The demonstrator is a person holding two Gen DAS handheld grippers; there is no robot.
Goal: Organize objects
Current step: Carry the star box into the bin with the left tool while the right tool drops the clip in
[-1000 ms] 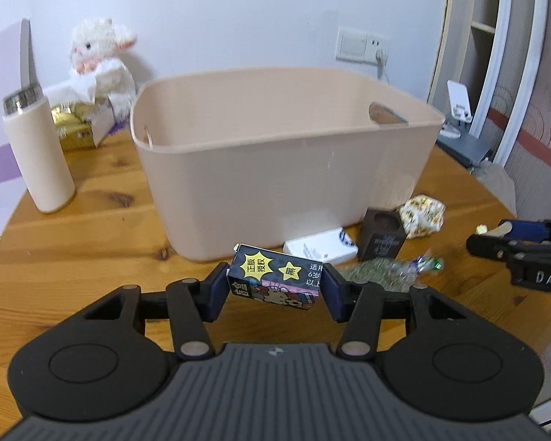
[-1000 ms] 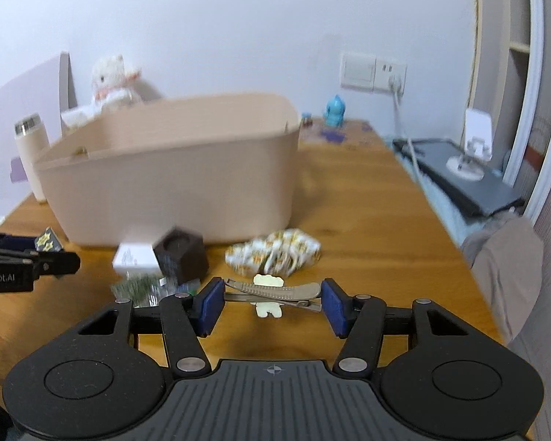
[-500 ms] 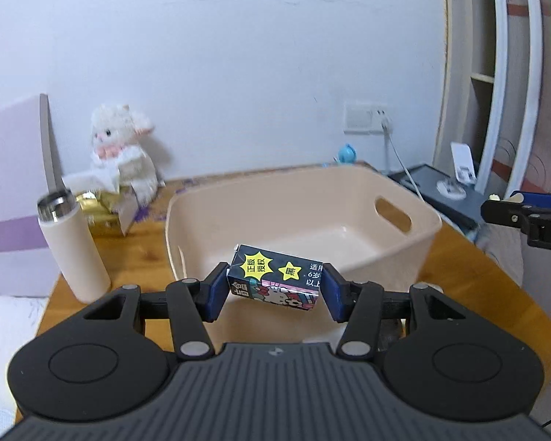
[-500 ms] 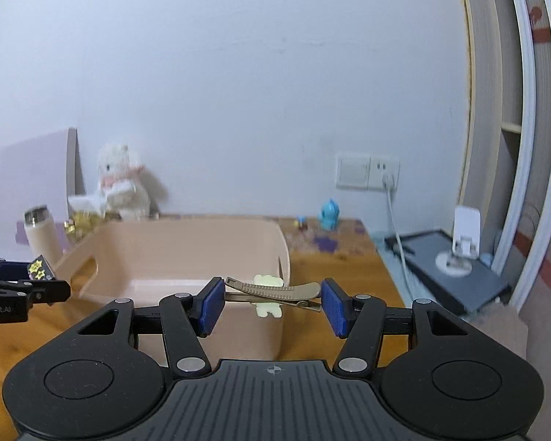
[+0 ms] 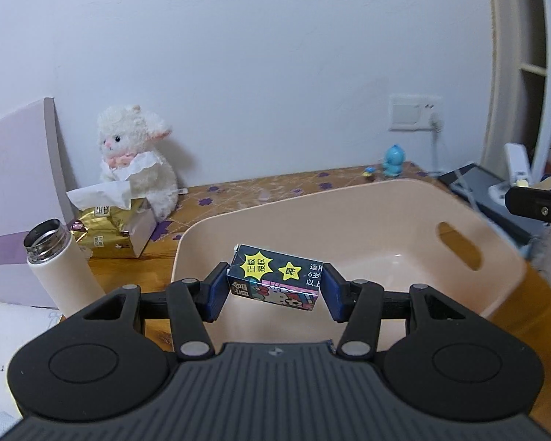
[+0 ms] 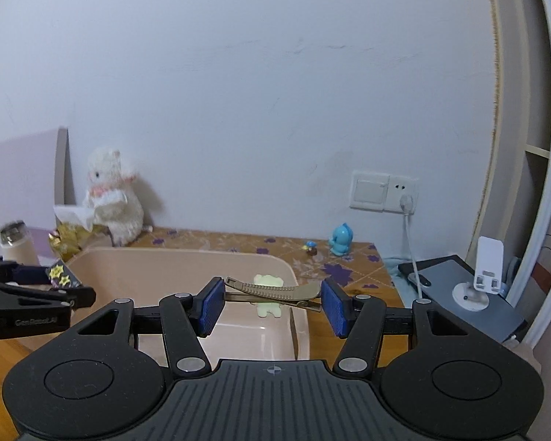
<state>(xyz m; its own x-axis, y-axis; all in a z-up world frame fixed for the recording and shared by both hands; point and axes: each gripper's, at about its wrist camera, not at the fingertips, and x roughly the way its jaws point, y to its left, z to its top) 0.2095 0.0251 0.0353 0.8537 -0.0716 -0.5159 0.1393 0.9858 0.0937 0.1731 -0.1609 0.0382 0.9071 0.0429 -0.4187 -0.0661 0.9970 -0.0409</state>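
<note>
My left gripper (image 5: 274, 283) is shut on a small dark cartoon box (image 5: 275, 281) with yellow stars, held above the near left part of the beige plastic bin (image 5: 385, 198). My right gripper (image 6: 272, 298) is shut on a metal hair clip (image 6: 275, 289) with a pale yellow charm, hovering over the bin (image 6: 187, 257) near its right wall. The left gripper (image 6: 36, 294) shows at the left edge of the right wrist view with the box (image 6: 60, 273) in it. The right gripper (image 5: 540, 202) appears at the right edge of the left wrist view. The bin's inside looks bare.
On the wooden table: a white thermos (image 5: 60, 264), a gold tissue pack (image 5: 106, 235), a white plush lamb (image 5: 136, 158) and a blue figurine (image 5: 393, 156) by the wall. A wall socket (image 6: 384, 191) with a plugged cable and a phone stand (image 6: 486, 272) sit at the right.
Both grippers rose from table level to above the bin's rim, each keeping its object. The items in front of the bin have dropped out of view.
</note>
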